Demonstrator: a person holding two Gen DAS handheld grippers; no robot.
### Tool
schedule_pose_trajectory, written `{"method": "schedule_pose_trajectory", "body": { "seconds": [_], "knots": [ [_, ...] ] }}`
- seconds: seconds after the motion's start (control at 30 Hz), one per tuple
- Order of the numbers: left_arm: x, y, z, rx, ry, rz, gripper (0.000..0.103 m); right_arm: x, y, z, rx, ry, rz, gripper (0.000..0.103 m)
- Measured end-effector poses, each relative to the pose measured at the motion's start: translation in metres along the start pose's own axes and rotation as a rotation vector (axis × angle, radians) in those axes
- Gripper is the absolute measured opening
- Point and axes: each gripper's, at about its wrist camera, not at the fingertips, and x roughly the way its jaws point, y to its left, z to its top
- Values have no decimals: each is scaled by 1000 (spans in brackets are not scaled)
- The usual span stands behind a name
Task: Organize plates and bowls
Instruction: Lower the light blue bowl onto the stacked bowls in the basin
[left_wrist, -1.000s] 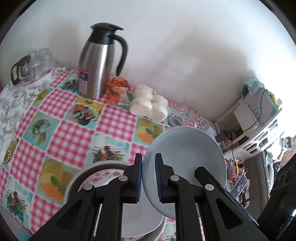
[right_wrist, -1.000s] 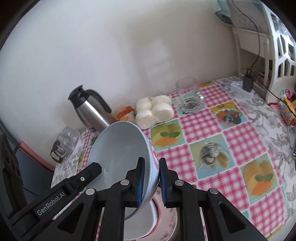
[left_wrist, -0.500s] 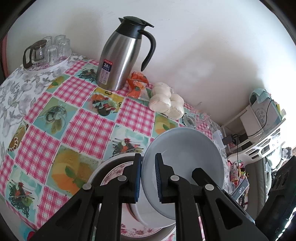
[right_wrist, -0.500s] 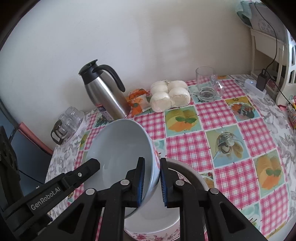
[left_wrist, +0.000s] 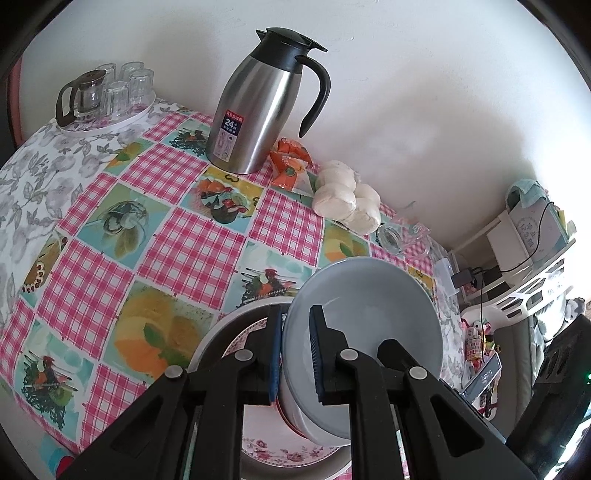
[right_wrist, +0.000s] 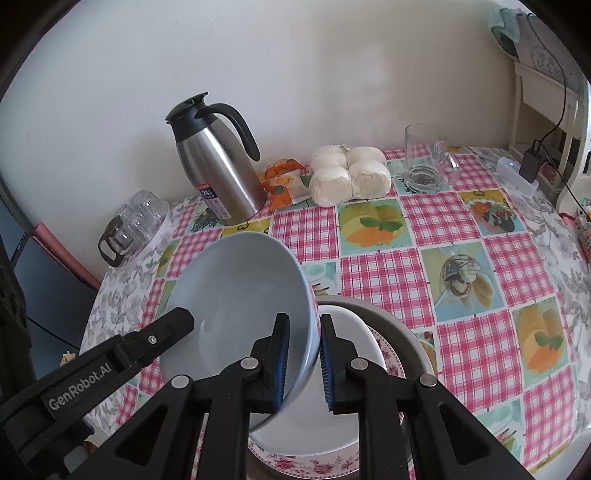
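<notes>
1. Checked pink oilcloth with fruit panels covers the table (right_wrist: 388, 273), which stands against a pale wall; the task's thing hangs over its near edge.
2. Both claws pinch 1 pale blue bowl (right_wrist: 240, 295) by its rim, on opposite sides: the left gripper (left_wrist: 295, 354) and the right gripper (right_wrist: 303, 362) each have 1 pad inside and 1 outside the wall.
3. That bowl is tilted and held just above a stack: a white bowl (right_wrist: 343, 417) sits on a floral plate (right_wrist: 388, 354), which lies in a wider grey dish (right_wrist: 410, 332).
4. My reading of the step: nesting the blue bowl into the white one. Next, both hands would need to level it, centre it over the white bowl, lower together, then spread the pads.
5. Further out stand a steel thermos jug (left_wrist: 258, 107), an orange snack packet (left_wrist: 290, 166), 4 wrapped white buns (right_wrist: 351, 173) and a glass mug (right_wrist: 424, 158); upturned glasses on a tray (left_wrist: 110, 92) sit at the far corner.
6. Hard to tell: whether the blue bowl's underside already touches the white bowl, since the gripper bodies cover the gap. The stack's near edge is cut off by the frame, and shelf clutter to the right is too small to name.
</notes>
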Motion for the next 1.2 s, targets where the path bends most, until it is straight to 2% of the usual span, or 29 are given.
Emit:
{"method": "schedule_pose_trajectory", "body": {
  "seconds": [0.53, 1.2],
  "knots": [
    [16, -12, -10, 47, 58, 0, 13, 5, -21, -3, 32, 38, -6, 19],
    [33, -26, -21, 111, 115, 50, 13, 9, -32, -10, -8, 75, -54, 20]
  ]
}}
